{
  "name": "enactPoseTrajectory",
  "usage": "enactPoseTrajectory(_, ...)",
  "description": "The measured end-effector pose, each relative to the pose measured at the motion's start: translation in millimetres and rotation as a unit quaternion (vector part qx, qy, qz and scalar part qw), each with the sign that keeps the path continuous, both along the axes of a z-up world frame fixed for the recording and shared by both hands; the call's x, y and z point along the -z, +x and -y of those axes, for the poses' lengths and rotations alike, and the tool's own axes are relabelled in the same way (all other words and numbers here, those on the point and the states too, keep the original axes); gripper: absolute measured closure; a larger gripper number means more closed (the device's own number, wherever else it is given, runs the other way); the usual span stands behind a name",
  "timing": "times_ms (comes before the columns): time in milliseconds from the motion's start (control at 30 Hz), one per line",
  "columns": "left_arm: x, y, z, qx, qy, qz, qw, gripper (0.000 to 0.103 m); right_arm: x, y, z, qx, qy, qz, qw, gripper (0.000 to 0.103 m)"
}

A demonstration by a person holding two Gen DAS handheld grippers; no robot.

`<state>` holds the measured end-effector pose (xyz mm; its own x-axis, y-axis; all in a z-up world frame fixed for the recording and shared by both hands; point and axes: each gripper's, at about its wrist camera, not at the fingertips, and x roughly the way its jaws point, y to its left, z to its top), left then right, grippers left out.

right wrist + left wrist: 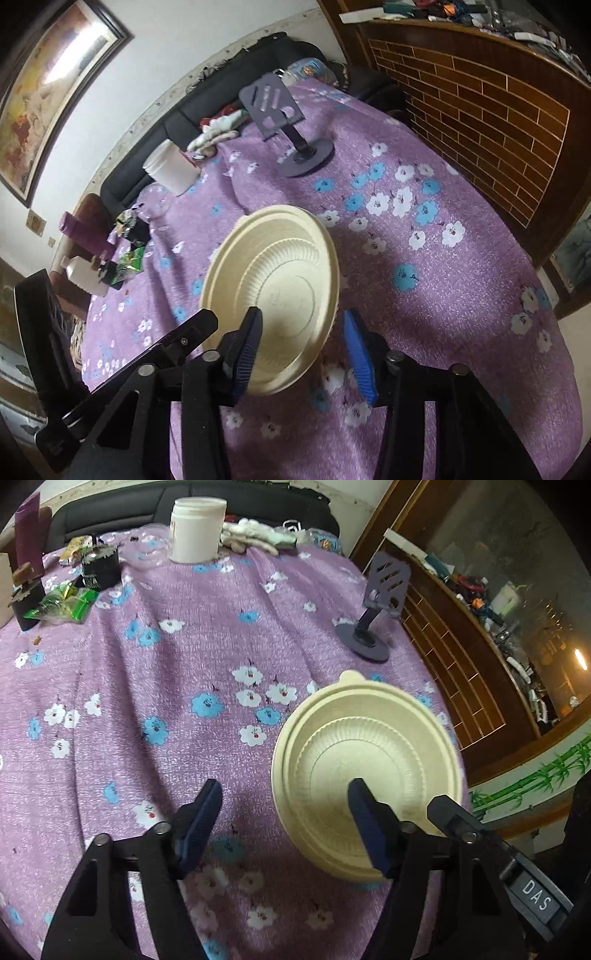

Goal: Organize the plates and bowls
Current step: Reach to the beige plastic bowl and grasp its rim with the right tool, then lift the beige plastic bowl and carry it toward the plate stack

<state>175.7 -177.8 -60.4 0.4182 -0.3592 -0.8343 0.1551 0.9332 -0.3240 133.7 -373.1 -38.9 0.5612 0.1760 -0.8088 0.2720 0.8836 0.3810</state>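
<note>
Left gripper (284, 823): jaws wide, holding nothing.
Right gripper (303, 350): wide apart, empty.
Cream plates (273, 280): nested on floral tablecloth (443, 295).

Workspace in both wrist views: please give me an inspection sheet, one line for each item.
Surface: purple floral cloth, wrinkled.
Job's things: cream plate stack, nested, near the table edge.
Clutter: white jar, phone stand, green wrappers, gloves at the far side.
Grippers: left tongs open, one finger over the stack; right tongs open at the stack's rim.
Cables: nothing seen.
Surroundings: dark sofa, wooden cabinet, framed picture.
</note>
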Motion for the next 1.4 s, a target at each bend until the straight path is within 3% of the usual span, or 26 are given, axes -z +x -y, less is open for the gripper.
enactPoseTrajectory(33,3.8,1.1,2.0,0.001,0.001,-0.004,1.0,0.04,3.6,2.0,0.8,0.002,-0.002,-0.006,1.0,0.069)
enactPoseTrajectory(133,10.8,3.2,7.4,0.005,0.022,-0.01,0.9997,0.067,12.8,4.0,4.0,0.007,-0.008,-0.019,1.0,0.089)
enactPoseTrajectory(167,14.7,4.5,9.8,0.008,0.032,-0.017,0.9993,0.087,14.3,3.8,5.2,0.009,-0.011,-0.021,1.0,0.09)
enactPoseTrajectory(200,17.6,5.2,11.9,0.018,0.032,-0.022,0.9991,0.092,15.6,2.9,6.0,0.009,-0.012,-0.021,1.0,0.091)
enactPoseTrajectory(400,10.1,-7.7,8.7,0.022,0.039,-0.011,0.9989,0.092,12.4,-6.3,3.6,0.001,-0.011,-0.016,1.0,0.092)
enactPoseTrajectory(700,-14.0,-41.7,-28.9,-0.005,0.044,0.017,0.9989,0.092,-7.8,-28.2,-26.5,-0.036,-0.014,0.009,0.999,0.092)
enactPoseTrajectory(1067,-35.0,-85.7,-94.2,-0.067,0.069,0.052,0.994,0.091,-25.8,-55.4,-97.3,-0.106,-0.018,0.033,0.994,0.092)
enactPoseTrajectory(1400,-38.1,-111.3,-158.4,-0.126,0.07,0.058,0.9878,0.091,-32.3,-64.4,-162.5,-0.168,-0.019,0.041,0.985,0.092)
